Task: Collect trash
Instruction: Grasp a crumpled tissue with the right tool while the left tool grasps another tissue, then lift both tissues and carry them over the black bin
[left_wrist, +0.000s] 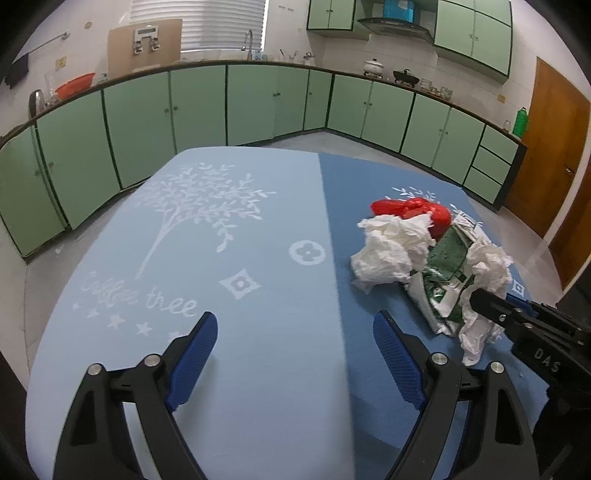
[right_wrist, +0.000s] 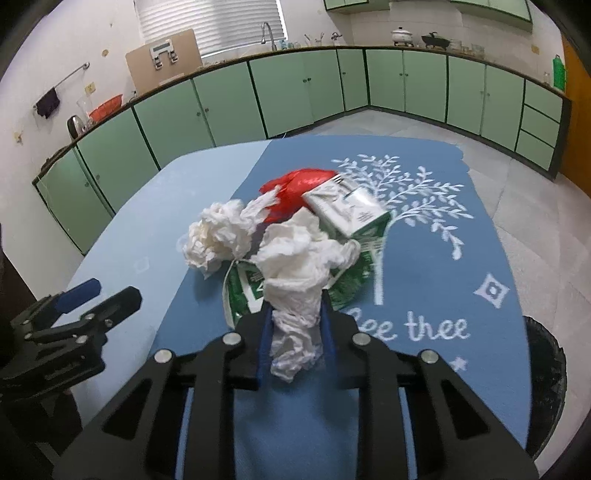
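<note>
A heap of trash lies on the blue table cloth (left_wrist: 258, 369): a red plastic bag (left_wrist: 424, 211), a crumpled white tissue (left_wrist: 391, 251), a crushed green and white carton (left_wrist: 448, 280) and a second white tissue (left_wrist: 484, 295). My right gripper (right_wrist: 295, 332) is shut on that second tissue (right_wrist: 299, 280) at the near side of the heap; the carton (right_wrist: 351, 218) and red bag (right_wrist: 295, 188) lie behind it. My left gripper (left_wrist: 295, 354) is open and empty, low over the cloth, left of the heap. It also shows in the right wrist view (right_wrist: 99, 295).
Green kitchen cabinets (left_wrist: 199, 107) run along the walls behind the table. A wooden door (left_wrist: 554, 155) is at the right. A dark round bin rim (right_wrist: 546, 376) sits beside the table's right edge.
</note>
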